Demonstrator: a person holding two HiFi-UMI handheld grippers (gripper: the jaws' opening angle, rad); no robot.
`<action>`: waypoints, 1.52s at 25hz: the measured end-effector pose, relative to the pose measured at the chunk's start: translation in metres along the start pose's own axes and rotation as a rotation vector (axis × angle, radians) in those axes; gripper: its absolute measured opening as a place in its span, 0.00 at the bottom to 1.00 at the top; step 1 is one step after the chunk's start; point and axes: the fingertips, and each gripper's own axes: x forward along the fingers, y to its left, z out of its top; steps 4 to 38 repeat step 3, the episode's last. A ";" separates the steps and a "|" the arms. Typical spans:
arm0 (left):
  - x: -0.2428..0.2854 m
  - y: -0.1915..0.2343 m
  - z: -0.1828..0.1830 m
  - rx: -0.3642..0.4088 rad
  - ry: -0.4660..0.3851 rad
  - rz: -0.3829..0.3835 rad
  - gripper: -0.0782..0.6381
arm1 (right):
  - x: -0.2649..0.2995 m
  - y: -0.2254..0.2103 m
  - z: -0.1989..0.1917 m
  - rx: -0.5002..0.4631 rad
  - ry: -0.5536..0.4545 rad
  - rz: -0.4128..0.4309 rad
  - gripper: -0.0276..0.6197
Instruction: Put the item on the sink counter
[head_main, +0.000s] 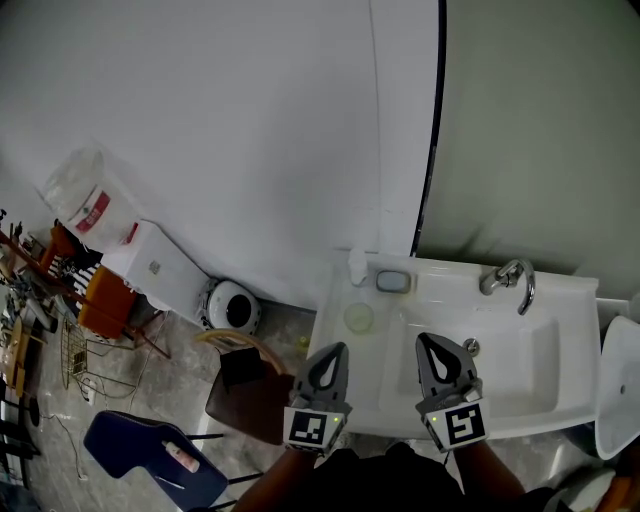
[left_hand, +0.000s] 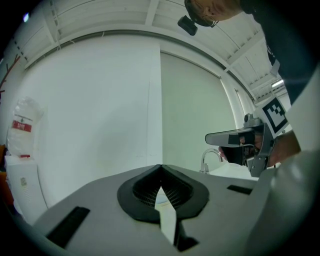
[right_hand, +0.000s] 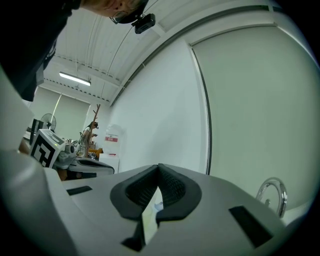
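Left hand-held gripper (head_main: 337, 351) and right hand-held gripper (head_main: 426, 341) hang closed over sink rim (head_main: 345, 415).

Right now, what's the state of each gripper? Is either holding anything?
Grey left gripper: closed, jaws together, holding nothing.
Grey right gripper: closed, jaws together, holding nothing.

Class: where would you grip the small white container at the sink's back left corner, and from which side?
Grip the white container at mid-body, probably from the front: it stands upright by the wall, with a grey dish close beside it.
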 end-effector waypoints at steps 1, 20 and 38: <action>0.000 0.001 -0.001 0.002 0.002 -0.002 0.13 | 0.000 0.000 0.000 -0.001 0.001 -0.003 0.06; -0.001 0.002 -0.002 0.004 0.006 -0.004 0.13 | 0.000 0.001 0.001 -0.002 0.002 -0.009 0.06; -0.001 0.002 -0.002 0.004 0.006 -0.004 0.13 | 0.000 0.001 0.001 -0.002 0.002 -0.009 0.06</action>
